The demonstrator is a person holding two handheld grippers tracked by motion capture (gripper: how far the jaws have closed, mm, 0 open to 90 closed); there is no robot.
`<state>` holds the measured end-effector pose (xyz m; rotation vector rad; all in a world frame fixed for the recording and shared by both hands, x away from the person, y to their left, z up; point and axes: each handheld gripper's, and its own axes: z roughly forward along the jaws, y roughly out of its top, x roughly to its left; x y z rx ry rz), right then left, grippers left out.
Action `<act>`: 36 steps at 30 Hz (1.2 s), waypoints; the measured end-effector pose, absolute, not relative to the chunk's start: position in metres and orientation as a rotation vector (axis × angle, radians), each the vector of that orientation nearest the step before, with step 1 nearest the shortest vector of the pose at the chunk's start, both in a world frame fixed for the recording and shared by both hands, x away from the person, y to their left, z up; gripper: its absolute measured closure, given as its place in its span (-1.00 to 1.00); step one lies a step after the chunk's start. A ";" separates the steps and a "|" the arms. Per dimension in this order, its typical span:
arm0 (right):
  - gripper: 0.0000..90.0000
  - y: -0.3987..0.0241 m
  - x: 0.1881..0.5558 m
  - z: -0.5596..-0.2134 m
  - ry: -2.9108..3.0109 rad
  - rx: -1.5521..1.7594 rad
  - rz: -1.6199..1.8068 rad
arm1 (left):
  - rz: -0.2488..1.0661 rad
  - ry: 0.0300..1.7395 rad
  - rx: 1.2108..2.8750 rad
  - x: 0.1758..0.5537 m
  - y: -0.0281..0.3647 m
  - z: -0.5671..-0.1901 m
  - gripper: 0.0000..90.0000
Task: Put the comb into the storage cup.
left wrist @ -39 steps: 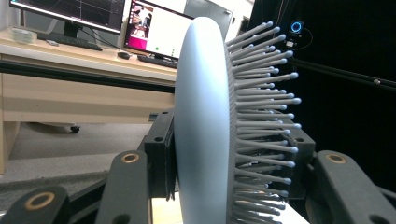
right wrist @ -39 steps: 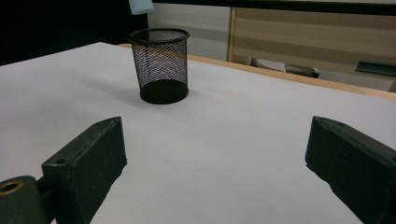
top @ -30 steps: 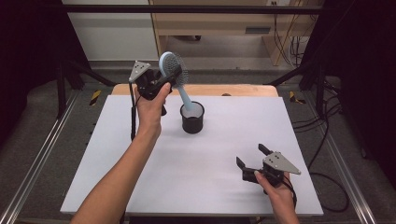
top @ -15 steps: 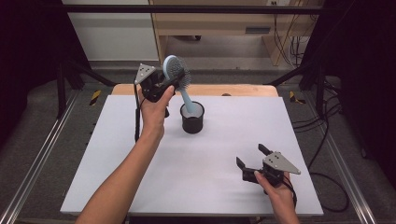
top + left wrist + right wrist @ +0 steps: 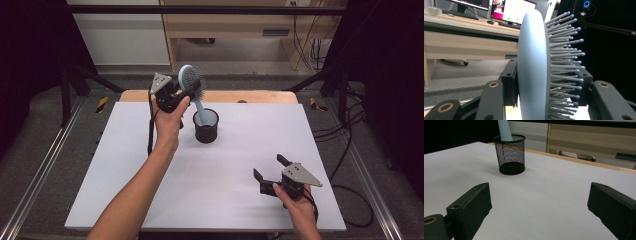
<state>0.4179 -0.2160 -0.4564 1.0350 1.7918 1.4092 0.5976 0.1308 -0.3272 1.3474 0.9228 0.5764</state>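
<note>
- The pale blue hairbrush [image 5: 192, 86] stands nearly upright at the far middle of the table [image 5: 125, 165], its long axis running top to bottom with a slight lean: head up and a little to the left, handle down.
- The handle's lower end sits inside the black mesh cup [image 5: 206, 126]; nothing else shows in the cup.
- The bristles face right and slightly toward the near side in the high view, the smooth back faces left.
- The left gripper [image 5: 181, 95] is clamped on the brush head, held above and just left of the cup.
- The left gripper view gives the grip itself: one pad [image 5: 510, 82] lies flat against the smooth back of the head, the other is pressed in among the bristle tips, with the head [image 5: 534, 62] edge-on between them.
- The right gripper view looks across the white surface at the cup [image 5: 510, 153] from low down and shows the handle [image 5: 504, 130] rising out of its rim.
- The right gripper [image 5: 270, 172] rests on the near right of the table, well apart from the cup, its jaws spread wide around nothing.
</note>
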 end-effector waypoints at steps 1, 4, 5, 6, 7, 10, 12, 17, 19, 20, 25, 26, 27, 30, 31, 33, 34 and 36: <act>-0.88 -0.216 0.418 -0.456 1.793 1.035 1.410 | 0.576 0.922 1.350 0.598 0.130 -0.328 0.11; -0.88 -0.216 0.418 -0.457 1.794 1.034 1.408 | 0.577 0.918 1.358 0.598 0.128 -0.331 0.11; -0.88 -0.216 0.418 -0.457 1.795 1.034 1.407 | 0.577 0.918 1.359 0.598 0.128 -0.332 0.11; -0.88 -0.216 0.418 -0.457 1.796 1.034 1.406 | 0.575 0.917 1.360 0.598 0.127 -0.332 0.11; -0.88 -0.215 0.418 -0.457 1.796 1.034 1.405 | 0.575 0.917 1.361 0.598 0.127 -0.333 0.11; -0.88 -0.215 0.418 -0.457 1.802 1.037 1.397 | 0.571 0.918 1.364 0.598 0.125 -0.336 0.11; -0.88 -0.215 0.418 -0.458 1.802 1.034 1.395 | 0.566 0.921 1.365 0.599 0.124 -0.338 0.11; -0.88 -0.215 0.418 -0.458 1.803 1.033 1.396 | 0.562 0.923 1.371 0.599 0.122 -0.342 0.11; -0.88 -0.215 0.418 -0.458 1.803 1.033 1.396 | 0.561 0.924 1.373 0.599 0.122 -0.343 0.11; -0.88 -0.215 0.418 -0.458 1.804 1.033 1.396 | 0.562 0.924 1.374 0.599 0.121 -0.344 0.11; -0.88 -0.214 0.418 -0.458 1.809 1.033 1.395 | 0.556 0.927 1.383 0.601 0.119 -0.348 0.10; -0.88 -0.215 0.418 -0.458 1.809 1.032 1.395 | 0.555 0.926 1.385 0.602 0.118 -0.348 0.11; -0.88 -0.215 0.418 -0.458 1.810 1.034 1.394 | 0.554 0.926 1.385 0.602 0.117 -0.349 0.10; -0.88 -0.215 0.418 -0.458 1.812 1.034 1.392 | 0.550 0.925 1.389 0.602 0.115 -0.351 0.10; -0.88 -0.214 0.418 -0.458 1.814 1.034 1.391 | 0.549 0.925 1.390 0.602 0.115 -0.351 0.10; -0.88 -0.214 0.419 -0.458 1.813 1.032 1.389 | 0.549 0.925 1.393 0.602 0.114 -0.352 0.10; -0.88 -0.214 0.418 -0.458 1.814 1.033 1.390 | 0.549 0.924 1.394 0.603 0.114 -0.352 0.10; -0.88 -0.214 0.418 -0.458 1.814 1.033 1.391 | 0.548 0.926 1.396 0.603 0.114 -0.353 0.10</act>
